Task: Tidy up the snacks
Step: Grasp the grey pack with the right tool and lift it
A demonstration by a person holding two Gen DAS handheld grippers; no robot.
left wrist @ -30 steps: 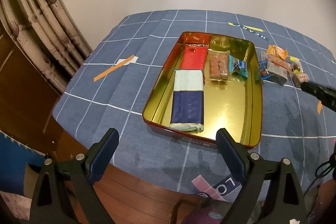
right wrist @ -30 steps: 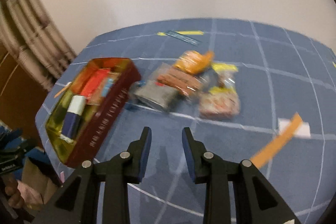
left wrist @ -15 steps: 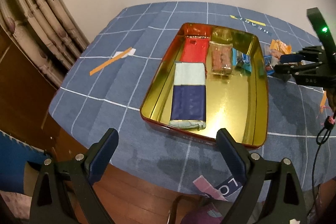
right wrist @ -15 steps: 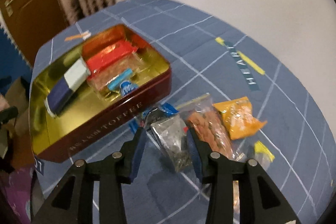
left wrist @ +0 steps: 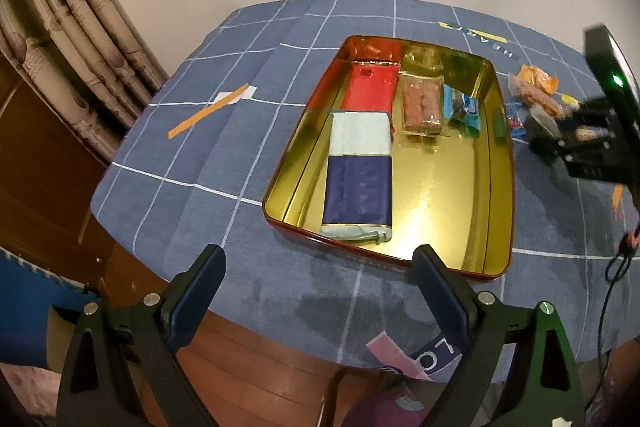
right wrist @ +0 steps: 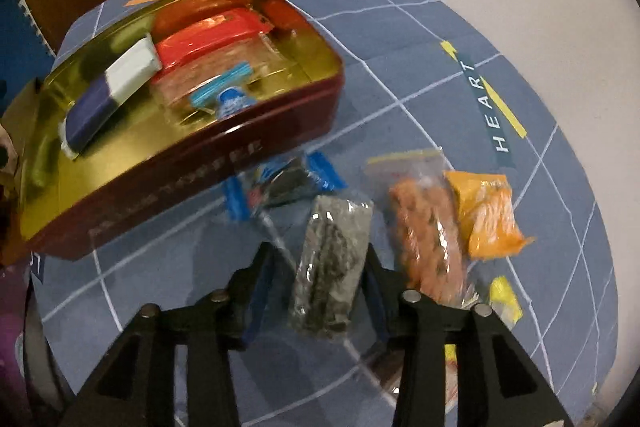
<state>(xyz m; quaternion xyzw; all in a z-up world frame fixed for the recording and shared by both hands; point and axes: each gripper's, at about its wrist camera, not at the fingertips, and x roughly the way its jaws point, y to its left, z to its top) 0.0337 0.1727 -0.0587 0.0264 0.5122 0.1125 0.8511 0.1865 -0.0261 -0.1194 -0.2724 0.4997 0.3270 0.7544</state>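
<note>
A gold-lined red tin [left wrist: 508,187] holds a red packet [left wrist: 370,89], a white and navy bar [left wrist: 358,167], a clear pack of brown snacks [left wrist: 422,103] and a blue wrapper [left wrist: 464,109]. My left gripper [left wrist: 318,255] hangs open over the table's near edge with nothing between its fingers. Right of the tin [right wrist: 200,167], my right gripper [right wrist: 318,255] straddles a dark clear-wrapped packet [right wrist: 332,267]. Its jaws are closing, and a gap still shows at the left finger. Beside it lie a blue-wrapped cookie [right wrist: 288,183], an orange-brown pack [right wrist: 424,227] and an orange packet [right wrist: 488,211].
Blue checked cloth covers the table. An orange tape strip [left wrist: 208,111] lies left of the tin, and a "HEART" label [right wrist: 486,107] is at the far side. A small yellow sweet [right wrist: 506,297] lies by the right finger. Curtains [left wrist: 80,27] and a wooden floor lie beyond the table's edge.
The right gripper rolled and swung in over the loose snacks, dropping lower until the dark packet sits between its fingers. The left gripper has stayed put and open.
</note>
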